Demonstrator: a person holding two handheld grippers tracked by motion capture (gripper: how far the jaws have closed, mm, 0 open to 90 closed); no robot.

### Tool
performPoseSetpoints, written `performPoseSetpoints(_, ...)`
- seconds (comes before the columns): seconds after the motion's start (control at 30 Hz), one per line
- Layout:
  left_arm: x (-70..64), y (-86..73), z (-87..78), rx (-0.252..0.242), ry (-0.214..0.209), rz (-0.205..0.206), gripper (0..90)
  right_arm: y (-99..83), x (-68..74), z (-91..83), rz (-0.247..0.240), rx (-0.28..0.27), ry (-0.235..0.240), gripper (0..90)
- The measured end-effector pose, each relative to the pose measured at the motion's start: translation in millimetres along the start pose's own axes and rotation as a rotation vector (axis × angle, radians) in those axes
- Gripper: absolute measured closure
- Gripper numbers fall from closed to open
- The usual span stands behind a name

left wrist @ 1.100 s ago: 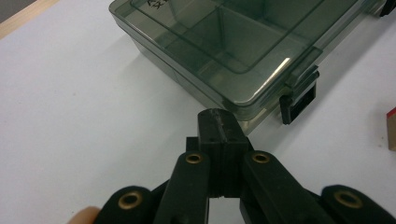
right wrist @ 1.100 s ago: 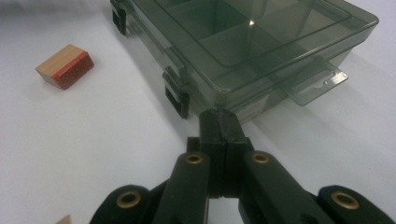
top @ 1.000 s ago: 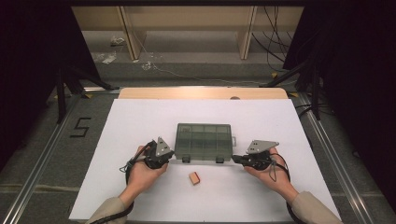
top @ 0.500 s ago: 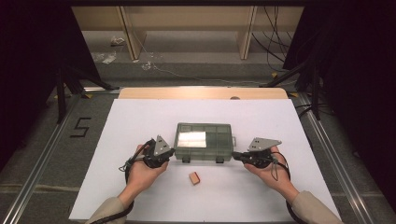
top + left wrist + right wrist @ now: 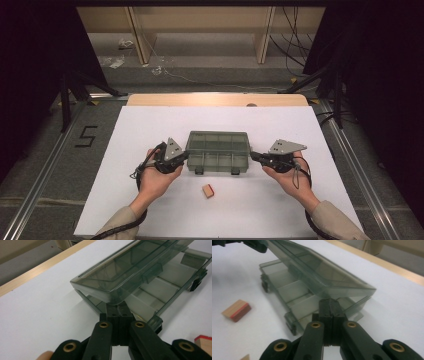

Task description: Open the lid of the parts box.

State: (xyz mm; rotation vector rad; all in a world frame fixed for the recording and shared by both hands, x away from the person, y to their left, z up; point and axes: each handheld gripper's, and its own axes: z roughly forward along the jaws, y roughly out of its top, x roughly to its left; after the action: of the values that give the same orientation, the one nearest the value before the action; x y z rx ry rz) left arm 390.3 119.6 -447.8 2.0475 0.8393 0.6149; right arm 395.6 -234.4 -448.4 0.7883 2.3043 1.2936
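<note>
- Left gripper [image 5: 184, 157], jaws pressed together with nothing between them, tips wedged under the left end of the lid [image 5: 125, 272] of the smoky translucent plastic compartment box [image 5: 218, 151].
- Right gripper [image 5: 254, 156] mirrors it: jaws closed and empty, tips tucked under the lid's [image 5: 322, 272] right end.
- The box sits right between the two grippers on the white table sheet [image 5: 150, 125]. Lid is tilted up off the tray, part open, hinge on the side away from the person.
- Step in hand, as I read it: swinging the lid open with both tips at once.
- To do it well: raise both ends evenly so the lid doesn't twist, and keep the tips under the rim, not sliding out sideways.
- The tray is light and may lift or skate, so push up and away toward the hinge, not toward the person.
- Small wooden block with a red face [image 5: 208, 190] lies on the person's side of the grippers, between them, apart from the box; it also shows left of the right gripper's jaws [image 5: 236, 310].
- Count: one box, one lid, two dark latches [image 5: 199, 171] on the front edge, two grippers.
- Blocks: one for sure; a pale corner at the bottom of the right gripper view may be another, can't tell.
</note>
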Motion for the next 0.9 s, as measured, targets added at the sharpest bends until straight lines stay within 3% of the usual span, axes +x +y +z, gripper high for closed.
performPoseSetpoints(0.07,0.5,2.6,0.6,-0.008,0.005,-0.004,89.6,0.5,0.4,0.5,-0.015,0.011,-0.047,84.8)
performPoseSetpoints(0.1,0.5,2.6,0.6,-0.008,0.005,-0.004,89.6,0.5,0.4,0.5,-0.015,0.011,-0.047,84.8)
performPoseSetpoints(0.17,2.7,6.6,1.4,-0.02,0.014,-0.01,89.6,1.8,2.6,0.7,-0.059,0.018,-0.123,76.5)
performPoseSetpoints(0.33,4.6,10.8,2.4,-0.033,0.036,-0.008,89.5,7.3,5.2,5.0,-0.101,-0.022,-0.197,62.0)
performPoseSetpoints(0.5,5.1,9.2,2.3,-0.038,0.059,-0.01,87.8,14.4,6.1,7.7,-0.106,-0.066,-0.233,63.0)
performPoseSetpoints(0.6,6.7,6.4,3.9,-0.016,0.118,-0.011,78.8,16.4,5.6,9.6,-0.106,-0.078,-0.238,64.6)
performPoseSetpoints(0.7,7.6,8.3,4.8,-0.039,0.16,0.036,71.9,17.2,4.9,11.4,-0.104,-0.088,-0.243,67.0)
performPoseSetpoints(0.9,2.4,17.7,9.2,-0.095,0.218,0.123,74.9,21.4,3.3,13.3,-0.101,-0.112,-0.262,70.6)
